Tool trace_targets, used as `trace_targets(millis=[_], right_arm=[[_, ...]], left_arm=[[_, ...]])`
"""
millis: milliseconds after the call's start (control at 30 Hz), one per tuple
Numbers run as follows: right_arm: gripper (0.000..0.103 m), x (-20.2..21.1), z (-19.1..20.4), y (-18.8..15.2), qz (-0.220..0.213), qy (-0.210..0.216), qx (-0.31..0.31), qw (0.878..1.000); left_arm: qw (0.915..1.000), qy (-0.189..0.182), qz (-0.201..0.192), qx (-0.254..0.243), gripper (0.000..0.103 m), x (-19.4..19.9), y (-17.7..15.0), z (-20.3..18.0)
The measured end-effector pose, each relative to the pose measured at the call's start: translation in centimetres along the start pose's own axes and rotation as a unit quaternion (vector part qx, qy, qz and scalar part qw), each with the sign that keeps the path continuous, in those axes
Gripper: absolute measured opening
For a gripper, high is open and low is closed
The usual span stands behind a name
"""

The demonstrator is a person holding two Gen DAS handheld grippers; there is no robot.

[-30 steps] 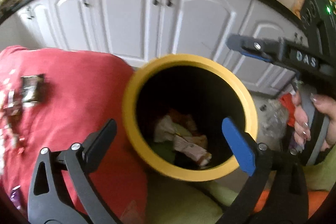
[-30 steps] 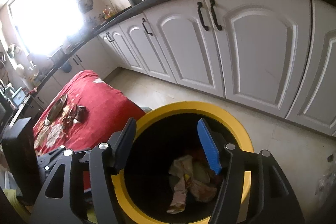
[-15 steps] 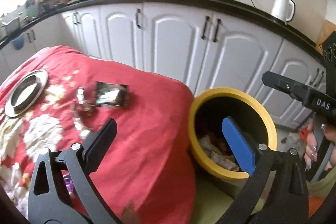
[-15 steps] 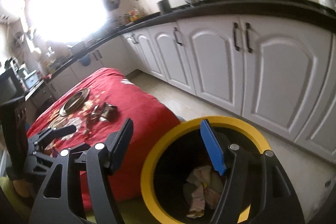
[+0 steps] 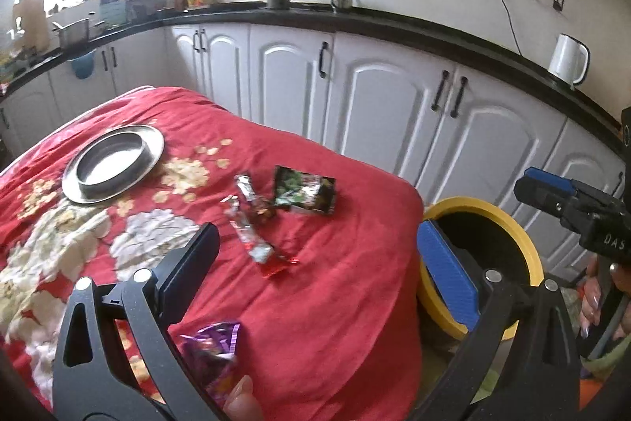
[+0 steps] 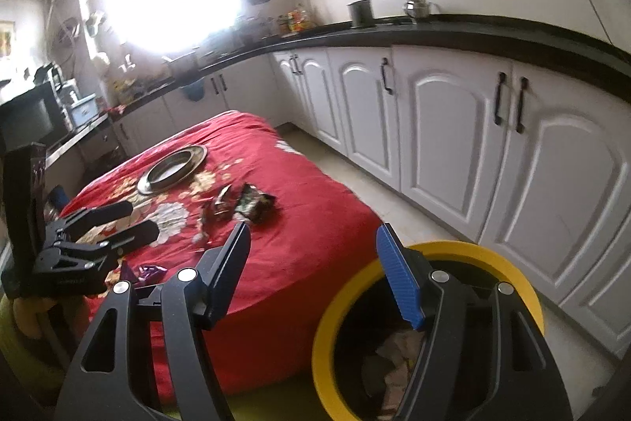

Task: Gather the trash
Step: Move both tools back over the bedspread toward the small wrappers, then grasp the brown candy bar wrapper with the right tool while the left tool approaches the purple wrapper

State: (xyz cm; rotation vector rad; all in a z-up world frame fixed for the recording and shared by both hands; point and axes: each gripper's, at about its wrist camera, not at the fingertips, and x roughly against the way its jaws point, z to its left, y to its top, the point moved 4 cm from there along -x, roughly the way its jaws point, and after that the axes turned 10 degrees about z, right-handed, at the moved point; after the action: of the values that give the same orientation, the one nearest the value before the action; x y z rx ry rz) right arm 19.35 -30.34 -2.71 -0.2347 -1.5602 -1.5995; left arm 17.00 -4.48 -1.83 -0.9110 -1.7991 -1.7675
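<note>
A yellow-rimmed black bin (image 5: 512, 223) (image 6: 343, 306) stands on the floor beside a table with a red floral cloth (image 5: 335, 283) (image 6: 307, 231). Crumpled wrappers lie in the bin (image 6: 394, 354). On the cloth lie a dark snack packet (image 5: 305, 189) (image 6: 252, 202), silver and red candy wrappers (image 5: 252, 223) (image 6: 217, 208) and a purple wrapper (image 5: 215, 350) (image 6: 152, 271). My left gripper (image 5: 315, 263) (image 6: 130, 217) is open and empty above the cloth's near edge. My right gripper (image 6: 315, 263) (image 5: 552, 192) is open and empty above the bin's left rim.
A steel plate (image 5: 112, 162) (image 6: 171, 168) sits on the far left of the cloth. White cabinets (image 5: 394, 105) with a black counter run behind the table and bin. A white kettle (image 5: 568, 58) stands on the counter. Tiled floor (image 6: 394, 208) lies between table and cabinets.
Both grippers have drawn back and swung left from over the bin toward the table. The wrappers and plate on the cloth have come into view. Both stay open and empty.
</note>
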Motion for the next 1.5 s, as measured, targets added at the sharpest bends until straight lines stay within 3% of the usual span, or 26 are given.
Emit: trace_targets(millis=[467, 700, 800, 1100, 1333, 1500], right_arm=[[0.064, -2.2, 6.2, 1.1, 0.011, 0.029, 0.07, 0.997], [0.064, -3.9, 8.2, 2.1, 0.018, 0.039, 0.09, 0.995], [0.064, -5.6, 9.0, 2.7, 0.028, 0.043, 0.1, 0.994], [0.044, -12.5, 11.5, 4.1, 0.08, 0.051, 0.123, 0.988], [0.032, -18.1, 12.6, 5.1, 0.12, 0.041, 0.139, 0.982], [0.03, -21.5, 13.3, 5.4, 0.148, 0.033, 0.144, 0.978]], left_arm=[[0.9988, 0.02, -0.026, 0.037, 0.092, 1.8, -0.8, 4.0], [0.998, 0.026, -0.019, 0.054, 0.092, 1.7, -1.7, 6.3], [0.9978, 0.019, -0.006, 0.063, 0.092, 1.2, -2.6, 7.3], [0.9955, -0.017, 0.046, 0.08, 0.092, -0.9, -5.3, 8.6], [0.9926, -0.035, 0.086, 0.078, 0.08, -2.6, -6.9, 8.5], [0.9898, -0.05, 0.108, 0.077, 0.077, -3.7, -7.9, 8.0]])
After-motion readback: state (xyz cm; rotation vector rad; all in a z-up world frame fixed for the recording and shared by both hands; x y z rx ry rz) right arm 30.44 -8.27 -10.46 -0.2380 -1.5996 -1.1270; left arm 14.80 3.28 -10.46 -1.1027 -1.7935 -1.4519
